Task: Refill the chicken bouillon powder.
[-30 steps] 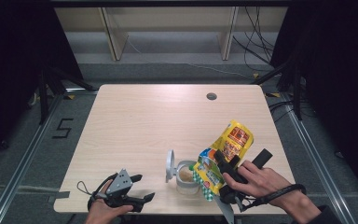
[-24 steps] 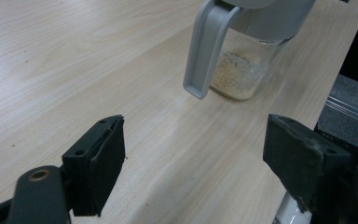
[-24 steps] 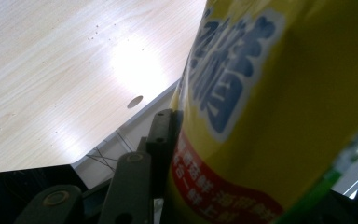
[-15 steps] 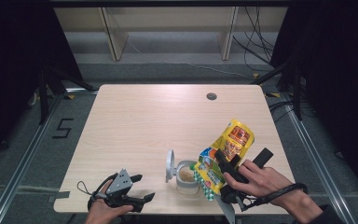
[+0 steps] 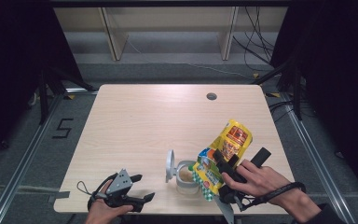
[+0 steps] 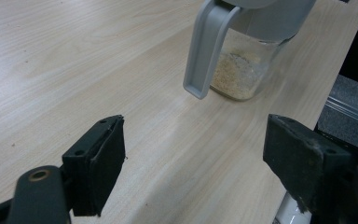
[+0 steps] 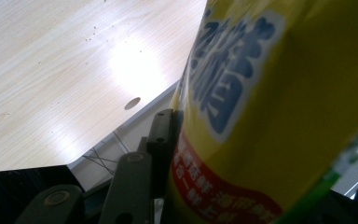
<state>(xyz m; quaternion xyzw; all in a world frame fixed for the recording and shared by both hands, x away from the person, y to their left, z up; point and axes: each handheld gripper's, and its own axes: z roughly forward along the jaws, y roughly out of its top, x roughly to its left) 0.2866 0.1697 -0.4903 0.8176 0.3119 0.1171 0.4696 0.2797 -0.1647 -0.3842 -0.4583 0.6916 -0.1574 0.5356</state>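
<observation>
High view: the bag (image 5: 223, 151) is yellow with a red panel near its upper end and a green-checked lower end. It is tilted, lower end down over the mouth of the jar (image 5: 186, 177). The right hand-held gripper (image 5: 226, 170) clamps the bag around its middle, with the person's right hand (image 5: 256, 179) behind it. The jar stands near the front edge of the counter (image 5: 158, 121); its grey lid (image 5: 170, 164) is flipped up on the left side, and pale contents show inside. The left hand-held gripper (image 5: 137, 189) rests at the front left corner, well apart from the jar, jaws spread wide and empty. A round hole (image 5: 211, 96) sits near the counter's far edge.

Left gripper view: the jaws stand wide apart with bare counter (image 6: 98, 60) between them. Ahead is the clear jar (image 6: 244, 65) with pale crumbs (image 6: 235, 74) in the bottom; the grey lid (image 6: 207, 46) hangs down in front of it.

Right gripper view: the bag (image 7: 279, 116), yellow with blue lettering and a red band, lies close to the lens. The left jaw presses against its side. Counter (image 7: 65, 70) and hole (image 7: 132, 103) lie beyond.
</observation>
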